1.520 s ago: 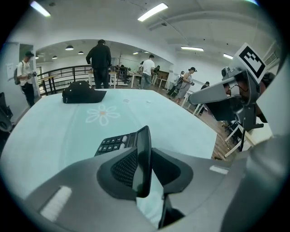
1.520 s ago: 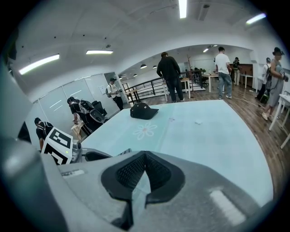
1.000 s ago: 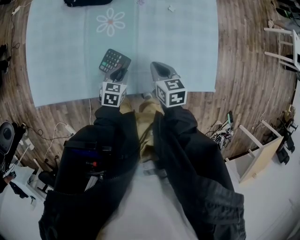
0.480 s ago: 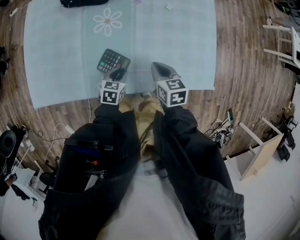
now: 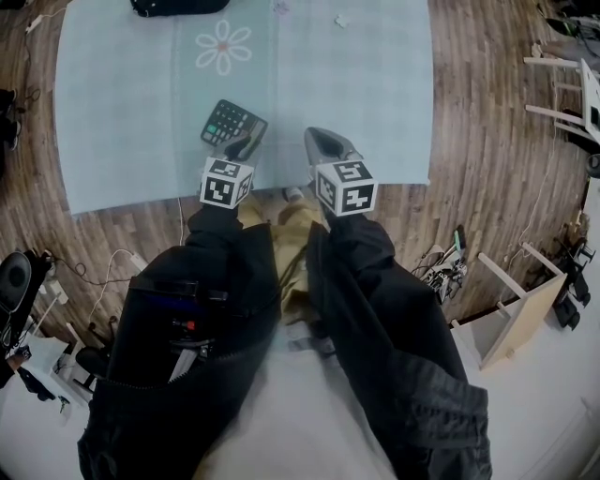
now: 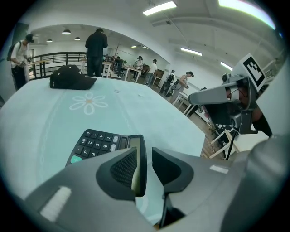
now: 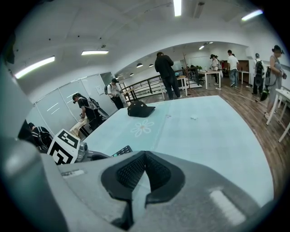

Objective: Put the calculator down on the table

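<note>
The black calculator point(image 5: 232, 123) lies keys-up on the light blue tablecloth point(image 5: 356, 84), near the front edge. My left gripper point(image 5: 246, 142) is at its near right corner. In the left gripper view the calculator's point(image 6: 97, 144) display end stands between the jaws of the left gripper point(image 6: 147, 163), against the left pad, with a strip of cloth showing before the right one. These jaws have just been closing a little. My right gripper point(image 5: 319, 141) hovers to the right, over the cloth's edge. Seen in its own view, the right gripper point(image 7: 144, 167) is shut on nothing.
A black cap point(image 5: 178, 6) sits at the table's far side, beyond a flower print point(image 5: 223, 47). A small white scrap point(image 5: 342, 20) lies far right on the cloth. White furniture point(image 5: 562, 84) stands on the wooden floor to the right. People stand in the background.
My left gripper has turned slightly and sits a bit more to the right at the calculator's near corner. The calculator and the right gripper have hardly moved.
</note>
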The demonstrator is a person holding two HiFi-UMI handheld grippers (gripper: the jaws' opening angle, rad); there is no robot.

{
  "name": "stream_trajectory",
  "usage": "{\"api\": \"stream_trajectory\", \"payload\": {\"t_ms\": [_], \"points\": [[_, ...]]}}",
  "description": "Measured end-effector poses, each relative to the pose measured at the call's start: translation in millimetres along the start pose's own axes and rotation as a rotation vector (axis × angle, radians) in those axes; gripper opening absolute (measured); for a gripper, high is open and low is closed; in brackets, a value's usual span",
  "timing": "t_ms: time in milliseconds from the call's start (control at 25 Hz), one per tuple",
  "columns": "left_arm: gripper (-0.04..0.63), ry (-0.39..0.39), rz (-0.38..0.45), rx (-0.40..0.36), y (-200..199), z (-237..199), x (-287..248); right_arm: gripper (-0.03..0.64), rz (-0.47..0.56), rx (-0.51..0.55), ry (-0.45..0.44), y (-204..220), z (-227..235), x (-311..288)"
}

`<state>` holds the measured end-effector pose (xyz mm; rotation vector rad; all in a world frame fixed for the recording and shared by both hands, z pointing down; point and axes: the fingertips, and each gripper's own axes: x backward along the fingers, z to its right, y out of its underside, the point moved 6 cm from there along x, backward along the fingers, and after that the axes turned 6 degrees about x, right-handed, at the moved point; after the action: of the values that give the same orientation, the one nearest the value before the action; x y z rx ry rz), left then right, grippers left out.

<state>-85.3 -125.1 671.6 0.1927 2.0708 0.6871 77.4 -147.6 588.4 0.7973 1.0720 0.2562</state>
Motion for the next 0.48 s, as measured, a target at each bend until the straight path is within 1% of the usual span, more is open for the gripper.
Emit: {"api": "stream_trajectory", "payload": {"t_ms": [160, 320, 400, 480], "points": [[0.097, 0.006, 0.083, -0.005, -22.2, 9.9, 17.3, 0.002, 0.031, 0.004, -0.019, -10.1, -6.6, 1.8], [0.049, -0.020, 0.205, -0.023, -54.8, 23.6, 50.4, 0.002, 0.075, 0.019, -0.061, -29.9, -17.9, 4.0], [0.039, -0.041, 0.261, -0.031, -68.5, 23.4, 69.8, 0.002, 0.097, 0.043, -0.089, -44.4, -29.1, 1.2], [0.010, -0.063, 0.318, -0.032, -80.4, 19.2, 89.9, 0.002, 0.123, 0.069, -0.115, -60.6, -42.3, -1.0]]}}
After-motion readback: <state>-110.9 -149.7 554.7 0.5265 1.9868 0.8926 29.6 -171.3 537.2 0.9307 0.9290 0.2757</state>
